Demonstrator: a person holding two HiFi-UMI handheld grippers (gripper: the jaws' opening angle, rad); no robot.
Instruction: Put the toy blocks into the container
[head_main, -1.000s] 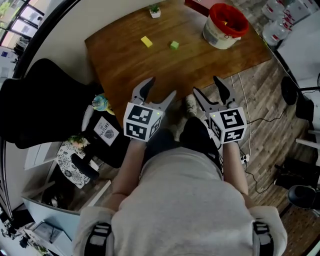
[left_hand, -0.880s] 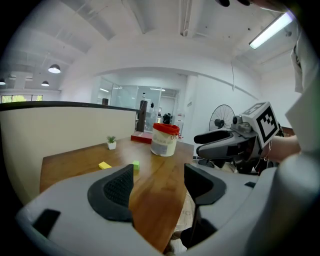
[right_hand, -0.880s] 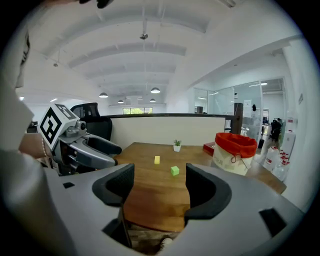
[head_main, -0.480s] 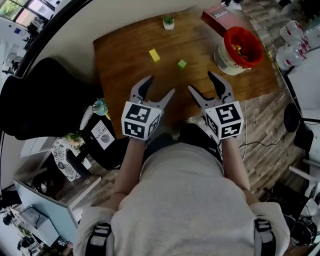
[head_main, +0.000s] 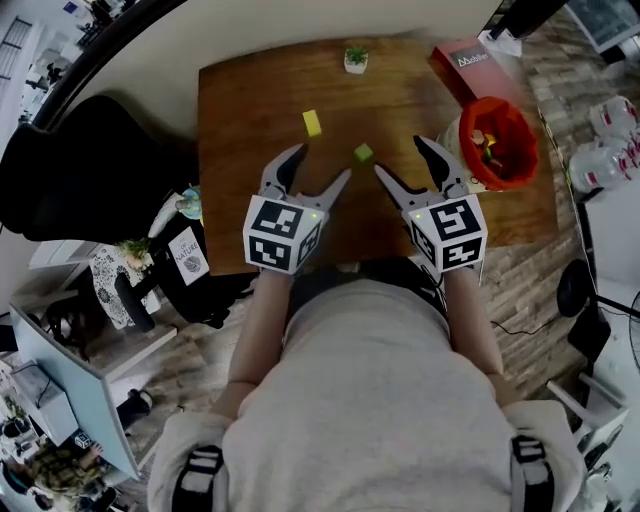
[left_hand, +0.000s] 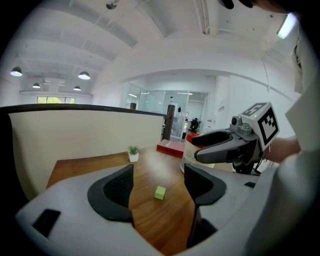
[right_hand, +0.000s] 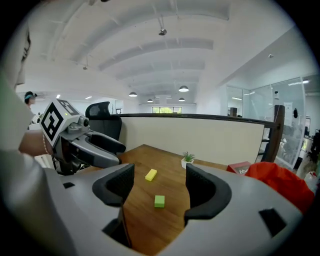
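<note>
Both grippers have moved forward over the table (head_main: 250, 110) since the earlier frame, so the blocks now lie closer. Left gripper (head_main: 320, 163): jaws spread, nothing between them. Right gripper (head_main: 400, 157): jaws spread, also empty. Likely held wide ready for a pick. Green block (head_main: 363, 153) rests on the wood just ahead, between the two pairs of tips, untouched. Yellow block (head_main: 312, 123) lies farther out, to the left. Container (head_main: 527, 140) stands at the right edge, nearest the right gripper, with some pieces inside.
</note>
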